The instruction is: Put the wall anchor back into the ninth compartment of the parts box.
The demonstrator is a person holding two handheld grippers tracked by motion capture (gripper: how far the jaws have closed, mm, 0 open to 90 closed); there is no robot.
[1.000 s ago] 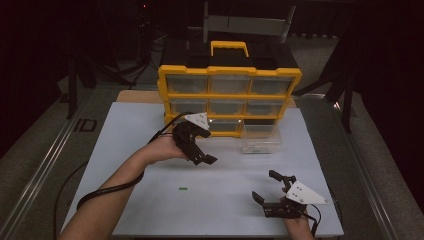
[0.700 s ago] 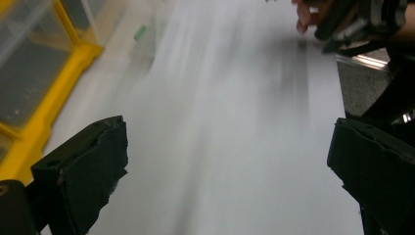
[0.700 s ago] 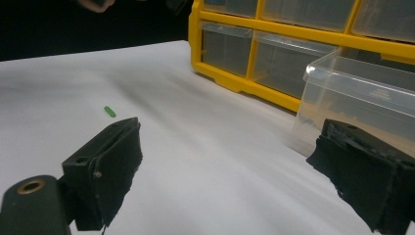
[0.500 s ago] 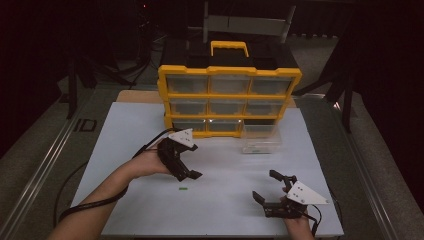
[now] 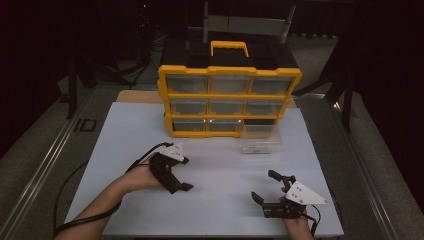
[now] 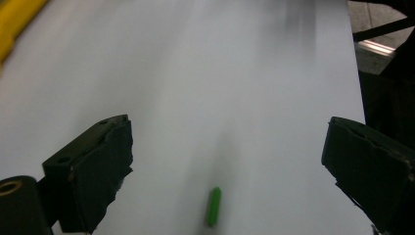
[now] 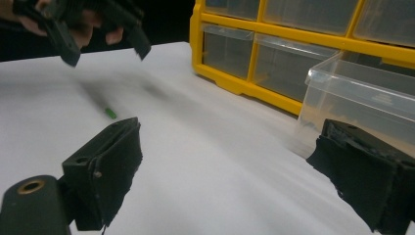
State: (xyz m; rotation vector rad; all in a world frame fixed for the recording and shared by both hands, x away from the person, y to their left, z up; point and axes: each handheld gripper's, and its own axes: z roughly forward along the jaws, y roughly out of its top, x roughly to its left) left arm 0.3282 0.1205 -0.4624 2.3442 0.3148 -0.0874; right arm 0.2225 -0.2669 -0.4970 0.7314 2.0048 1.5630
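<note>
- Lower left of centre in the high view: left gripper [image 5: 176, 176] hangs over the white table [image 5: 120, 130], jaws wide apart, nothing between them.
- Bottom centre of the left gripper view: small green piece [image 6: 213, 206] lies flat on the bare sheet between the two spread jaws, touching neither. In the right gripper view it sits left of centre [image 7: 110, 113], below the left gripper.
- Handling, by judgement: tiny, light, probably stiff plastic; likely smooth, so it may skid or roll if nudged from one side. Best hold is across its short width at mid-length, jaws lowered right to the sheet.
- Room around it: open table on every side, nothing near to snag. Table's near edge is some way off; a flicked piece could still travel.
- Upper centre of the high view: yellow drawer organizer [image 5: 230, 102] stands at the far side, well apart from the piece.
- Right of centre: clear plastic bin [image 5: 260, 139] rests on the table just in front of the organizer's lower right slot.
- Lower right: right gripper [image 5: 272, 192] sits low near the table edge, jaws apart and empty, clear of the left gripper's path.
</note>
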